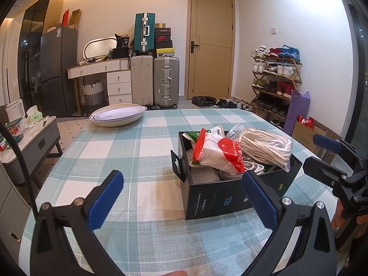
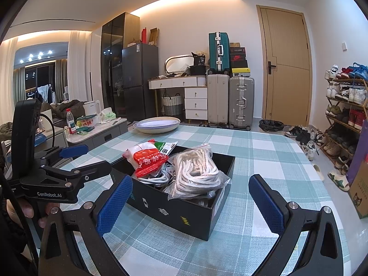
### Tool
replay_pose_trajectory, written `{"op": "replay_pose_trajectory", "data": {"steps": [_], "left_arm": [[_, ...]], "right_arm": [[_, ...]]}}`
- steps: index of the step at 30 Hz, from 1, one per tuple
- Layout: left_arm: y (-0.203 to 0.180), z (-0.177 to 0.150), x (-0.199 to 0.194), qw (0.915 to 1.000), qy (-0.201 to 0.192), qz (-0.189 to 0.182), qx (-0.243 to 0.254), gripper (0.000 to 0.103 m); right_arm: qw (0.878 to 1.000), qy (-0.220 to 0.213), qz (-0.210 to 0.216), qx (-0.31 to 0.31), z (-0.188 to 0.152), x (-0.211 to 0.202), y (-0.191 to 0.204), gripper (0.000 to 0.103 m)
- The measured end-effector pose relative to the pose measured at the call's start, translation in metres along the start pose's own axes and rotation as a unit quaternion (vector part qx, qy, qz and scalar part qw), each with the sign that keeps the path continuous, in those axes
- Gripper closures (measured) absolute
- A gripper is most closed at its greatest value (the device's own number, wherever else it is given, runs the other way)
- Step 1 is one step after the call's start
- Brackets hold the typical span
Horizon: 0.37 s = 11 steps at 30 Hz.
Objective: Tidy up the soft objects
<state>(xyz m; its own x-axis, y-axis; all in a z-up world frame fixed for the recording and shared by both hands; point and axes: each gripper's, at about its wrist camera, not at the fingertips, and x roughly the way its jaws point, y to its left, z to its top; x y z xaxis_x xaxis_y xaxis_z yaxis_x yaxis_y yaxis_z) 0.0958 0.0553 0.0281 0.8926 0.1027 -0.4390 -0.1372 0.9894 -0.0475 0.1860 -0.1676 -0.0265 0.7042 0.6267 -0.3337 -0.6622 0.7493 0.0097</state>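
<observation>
Here: one black box (image 2: 174,209) holding two bagged bundles; left gripper (image 1: 181,197), right gripper (image 2: 195,197) both spread, empty.

On the table (image 2: 264,151) the box (image 2: 184,209) sits near the front edge, at 12 o'clock from the right gripper (image 2: 191,200) and at 1 o'clock from the left gripper (image 1: 181,197). In the box, the rope bag (image 2: 195,172) lies at its right, the pouch (image 2: 145,158) at its left rear, cables (image 2: 154,177) beneath. The basin (image 2: 157,124) stands at 11 o'clock, on the table's far edge. Behind it, 3 suitcases (image 2: 230,92) stand against the wall, the door (image 2: 287,69) to their right.
</observation>
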Motion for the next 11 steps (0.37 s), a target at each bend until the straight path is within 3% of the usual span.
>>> {"op": "replay_pose_trajectory", "data": {"steps": [11], "left_arm": [[0.0002, -0.0002, -0.0002, 1.0000, 0.000, 0.000, 0.000, 0.000]], "right_arm": [[1.000, 0.001, 0.001, 0.000, 0.0000, -0.0005, 0.0001, 0.000]]}}
